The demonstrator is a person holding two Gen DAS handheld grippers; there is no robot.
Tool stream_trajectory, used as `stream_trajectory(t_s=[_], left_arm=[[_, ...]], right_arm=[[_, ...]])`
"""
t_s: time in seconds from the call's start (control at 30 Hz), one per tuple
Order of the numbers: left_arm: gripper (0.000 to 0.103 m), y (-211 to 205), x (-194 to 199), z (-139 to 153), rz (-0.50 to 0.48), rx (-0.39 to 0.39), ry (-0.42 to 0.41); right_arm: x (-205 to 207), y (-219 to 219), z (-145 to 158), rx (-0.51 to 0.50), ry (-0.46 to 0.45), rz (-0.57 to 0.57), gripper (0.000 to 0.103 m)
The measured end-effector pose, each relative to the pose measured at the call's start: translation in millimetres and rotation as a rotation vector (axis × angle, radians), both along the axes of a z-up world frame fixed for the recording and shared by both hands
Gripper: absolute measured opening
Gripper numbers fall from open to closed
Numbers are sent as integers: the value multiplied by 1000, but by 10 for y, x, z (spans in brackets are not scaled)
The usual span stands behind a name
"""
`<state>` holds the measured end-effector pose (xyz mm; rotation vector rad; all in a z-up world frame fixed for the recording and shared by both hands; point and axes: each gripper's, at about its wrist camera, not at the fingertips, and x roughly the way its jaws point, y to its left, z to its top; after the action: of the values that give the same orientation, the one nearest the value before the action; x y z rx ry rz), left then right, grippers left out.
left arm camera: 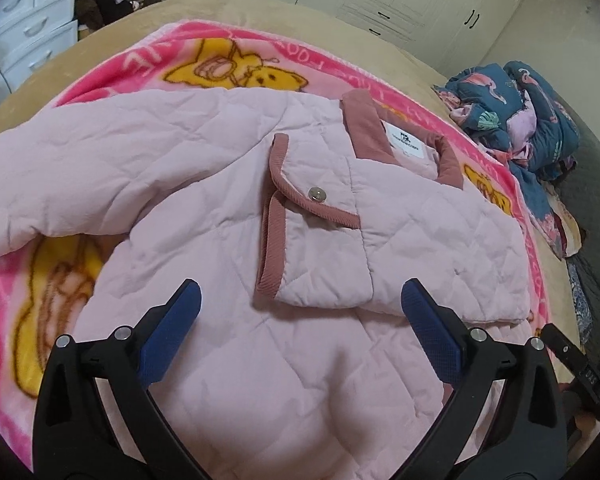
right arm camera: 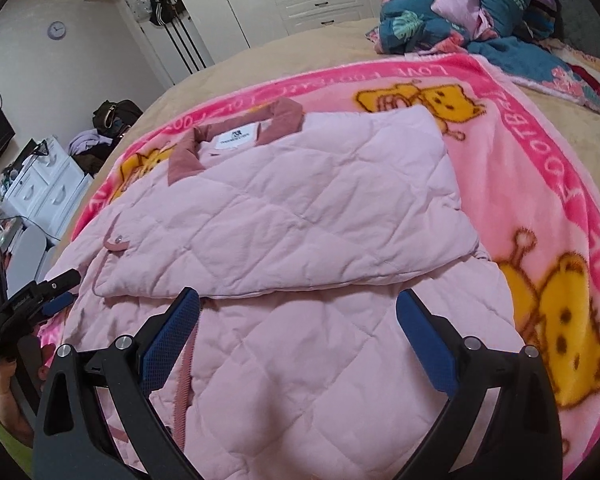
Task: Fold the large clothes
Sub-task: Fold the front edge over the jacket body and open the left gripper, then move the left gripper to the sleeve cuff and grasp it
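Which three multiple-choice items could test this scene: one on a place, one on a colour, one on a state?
1. Where does the pink quilted jacket lie?
A. on the cartoon blanket
B. in a drawer
C. on a hanger

2. What colour is the collar?
A. green
B. dusty rose
C. black

3. How do the left gripper and right gripper stand?
A. both open, empty
B. both clamped on cloth
C. one gripping a sleeve

Key: 1 A, blanket shows all round the jacket; 2 B, darker rose than the body; 3 A, jaws wide above the fabric.
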<state>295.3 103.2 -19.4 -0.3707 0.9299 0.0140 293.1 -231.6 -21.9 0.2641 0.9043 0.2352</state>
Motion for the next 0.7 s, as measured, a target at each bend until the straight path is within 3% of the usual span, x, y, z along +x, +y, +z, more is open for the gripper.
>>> stream_trajectory(t_s=[0.33,0.7], left_arm=[[94,75,-146,164,28,36,-6],[94,340,-190,165,91,29,20]], right_arm=[[-89,203,219,-9,-58,11,98],[-116,728,460,-22,-118,106,98]])
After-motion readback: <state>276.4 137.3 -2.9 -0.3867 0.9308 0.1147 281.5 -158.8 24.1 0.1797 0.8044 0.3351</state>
